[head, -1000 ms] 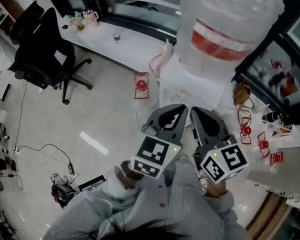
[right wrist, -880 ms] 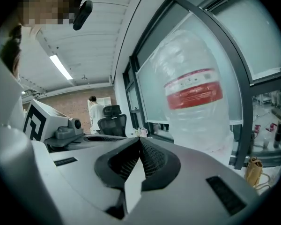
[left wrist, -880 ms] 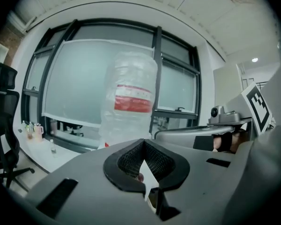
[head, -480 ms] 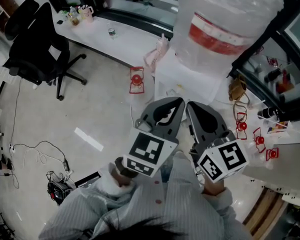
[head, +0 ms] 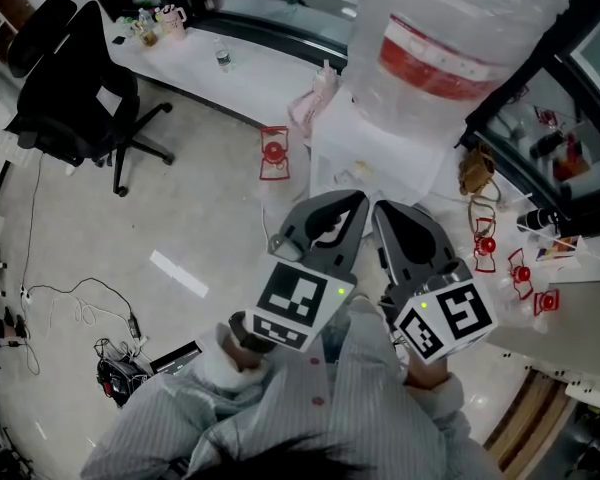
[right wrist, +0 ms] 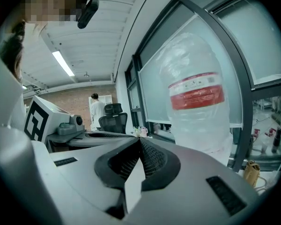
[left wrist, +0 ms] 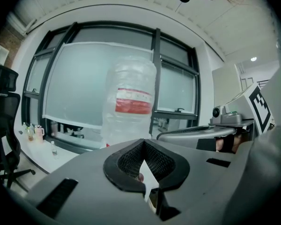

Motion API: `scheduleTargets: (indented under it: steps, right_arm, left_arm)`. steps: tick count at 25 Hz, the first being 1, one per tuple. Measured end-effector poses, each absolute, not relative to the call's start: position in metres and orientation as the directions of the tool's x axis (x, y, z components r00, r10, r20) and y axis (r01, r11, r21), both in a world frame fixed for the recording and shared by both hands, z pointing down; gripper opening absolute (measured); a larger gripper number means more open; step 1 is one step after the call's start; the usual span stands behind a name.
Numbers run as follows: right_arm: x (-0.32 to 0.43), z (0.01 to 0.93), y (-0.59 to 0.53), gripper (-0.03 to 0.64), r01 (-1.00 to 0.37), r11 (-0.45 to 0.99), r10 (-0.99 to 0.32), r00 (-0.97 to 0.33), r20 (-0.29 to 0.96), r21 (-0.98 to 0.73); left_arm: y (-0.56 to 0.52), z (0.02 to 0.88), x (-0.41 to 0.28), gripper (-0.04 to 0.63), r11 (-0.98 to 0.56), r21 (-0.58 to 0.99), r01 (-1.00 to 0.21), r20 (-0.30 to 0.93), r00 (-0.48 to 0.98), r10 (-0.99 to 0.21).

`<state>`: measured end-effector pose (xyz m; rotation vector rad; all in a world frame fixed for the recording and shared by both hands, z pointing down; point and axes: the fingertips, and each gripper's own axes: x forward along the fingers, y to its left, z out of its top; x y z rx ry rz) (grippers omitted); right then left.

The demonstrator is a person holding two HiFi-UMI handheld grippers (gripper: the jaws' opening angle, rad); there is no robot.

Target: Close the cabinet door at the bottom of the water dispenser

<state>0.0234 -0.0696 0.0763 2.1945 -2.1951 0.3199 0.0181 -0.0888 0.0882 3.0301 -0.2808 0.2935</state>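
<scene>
Hardly anything shifted vs 1 s back, just the scene sliding a bit up-frame: left gripper (head: pixel 355 206) & right gripper (head: pixel 385 214) hover mid-frame, jaws pinched together on nothing, w/ water dispenser (head: pixel 363 160) beyond at upper right, its cabinet door hidden, so open/closed unknown.

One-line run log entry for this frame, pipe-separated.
left gripper: shut, empty | right gripper: shut, empty | both side by side, facing white water dispenser with clear red-labelled bottle | cabinet door: not in view
</scene>
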Motion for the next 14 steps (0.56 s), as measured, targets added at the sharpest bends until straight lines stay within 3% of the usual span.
scheduleTargets:
  steps: [14]
  right_arm:
    - [0.0189,0.0817,-0.0694,0.014,-0.991,-0.009,-0.985,-0.014,0.170,-0.134]
  left_arm:
    - [-0.0879,0.0936,0.0138,0.010,-0.982,0.079,-0.173,0.210,0.966,-0.153]
